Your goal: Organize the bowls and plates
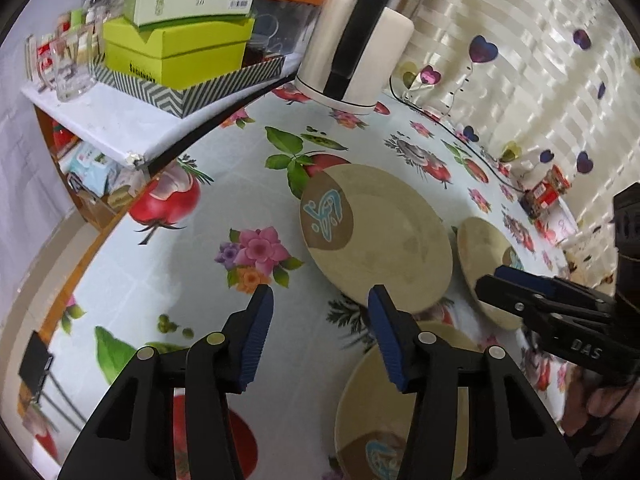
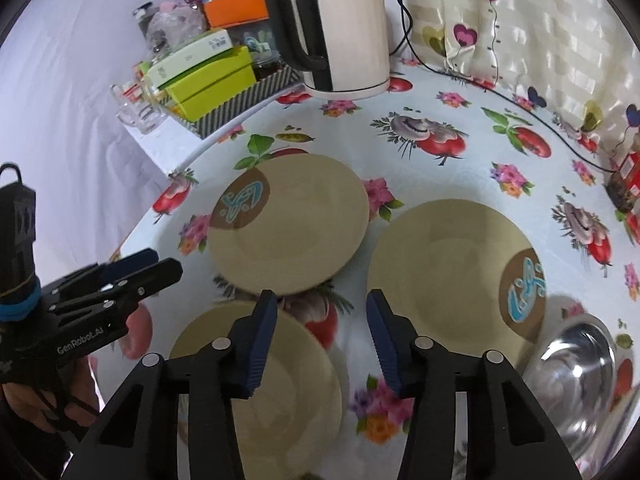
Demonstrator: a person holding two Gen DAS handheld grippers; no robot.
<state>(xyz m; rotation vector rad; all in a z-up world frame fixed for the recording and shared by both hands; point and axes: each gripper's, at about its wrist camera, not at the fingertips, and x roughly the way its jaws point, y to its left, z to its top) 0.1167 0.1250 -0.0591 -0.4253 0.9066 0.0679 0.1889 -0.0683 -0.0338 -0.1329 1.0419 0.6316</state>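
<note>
Scanning left to right across the counter [image 2: 440, 132], floral oilcloth over it.

Far left: left tool [image 1: 320, 300] hangs above the cloth, jaws spread wide, nothing between them. Its blue pads [image 1: 256, 336] frame bare oilcloth and the near rim of a plate.

Left-centre: far plate [image 2: 288, 224], tan with a brown and blue emblem at its left edge, lies flat and alone. Below it, near plate [image 2: 280, 384] sits closest to the camera, partly hidden behind the tool fingers; the two rims look just apart, though blur makes it hard to be sure.

Centre: right tool [image 2: 322, 304], jaws also spread and gripping nothing, hovers over the gap between the three plates.

Right-centre: right plate [image 2: 444, 272], emblem toward its right edge, flat, close beside the far plate.

Far right: steel bowl [image 2: 572, 384], upright, near the right plate's edge; whether they touch I cannot tell.

Behind: kettle [image 2: 348, 32] and a shelf of boxes, not part of the job.

Progress, as judged: nothing stacked yet. Three plates lie singly, bowl separate, both tools free. Stacking plates and placing the bowl remain; task looks barely started.
</note>
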